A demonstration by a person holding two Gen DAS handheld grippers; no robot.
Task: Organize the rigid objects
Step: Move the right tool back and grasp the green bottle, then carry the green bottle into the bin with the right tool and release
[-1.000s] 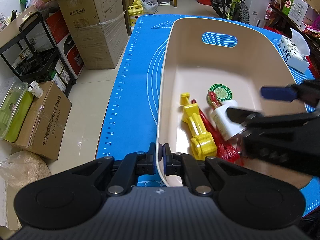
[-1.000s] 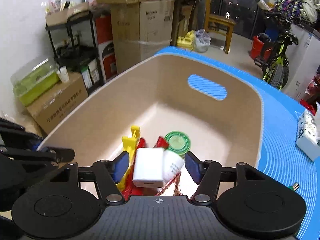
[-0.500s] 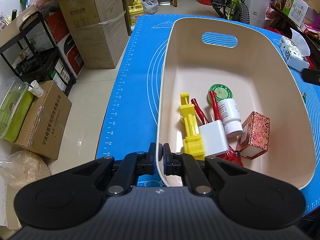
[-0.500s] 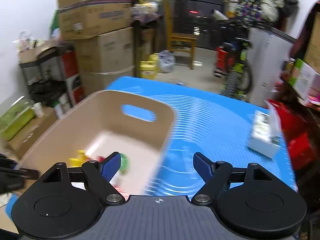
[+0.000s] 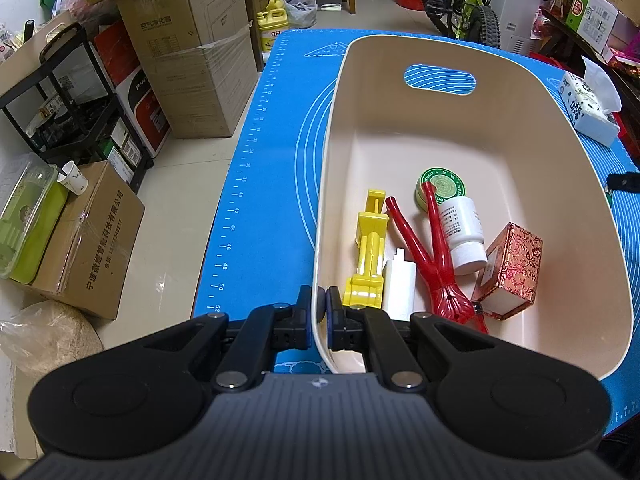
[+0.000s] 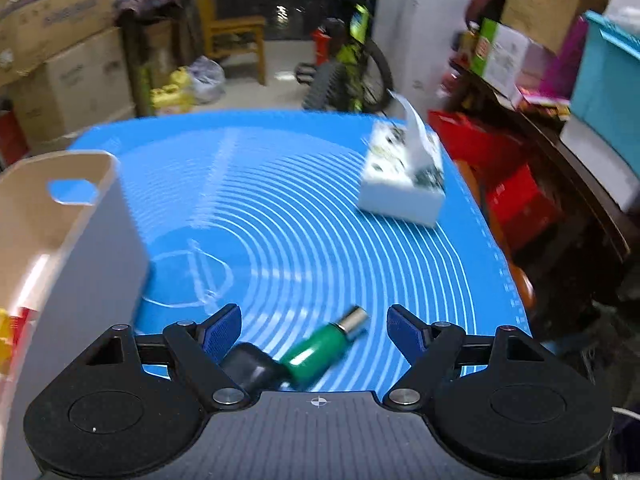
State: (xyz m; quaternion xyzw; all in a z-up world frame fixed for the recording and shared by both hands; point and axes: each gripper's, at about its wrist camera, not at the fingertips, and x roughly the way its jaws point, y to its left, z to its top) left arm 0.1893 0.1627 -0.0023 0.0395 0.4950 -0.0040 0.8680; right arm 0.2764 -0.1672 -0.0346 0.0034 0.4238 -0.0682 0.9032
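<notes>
My left gripper is shut on the near-left rim of the beige bin. Inside the bin lie a yellow toy, a white charger block, a red claw-shaped tool, a white pill bottle, a green round tin and a red patterned box. My right gripper is open over the blue mat, right of the bin. A green object with a silver tip and a black end lies on the mat between its fingers, untouched.
A tissue box sits at the mat's far right. Cardboard boxes, a black shelf rack and a bicycle stand on the floor around the table. Red crates stand beside the table's right edge.
My right gripper let go of the white charger block in the bin, opened wider, and swung right out of the bin to above the green object on the mat. The left gripper kept still.
</notes>
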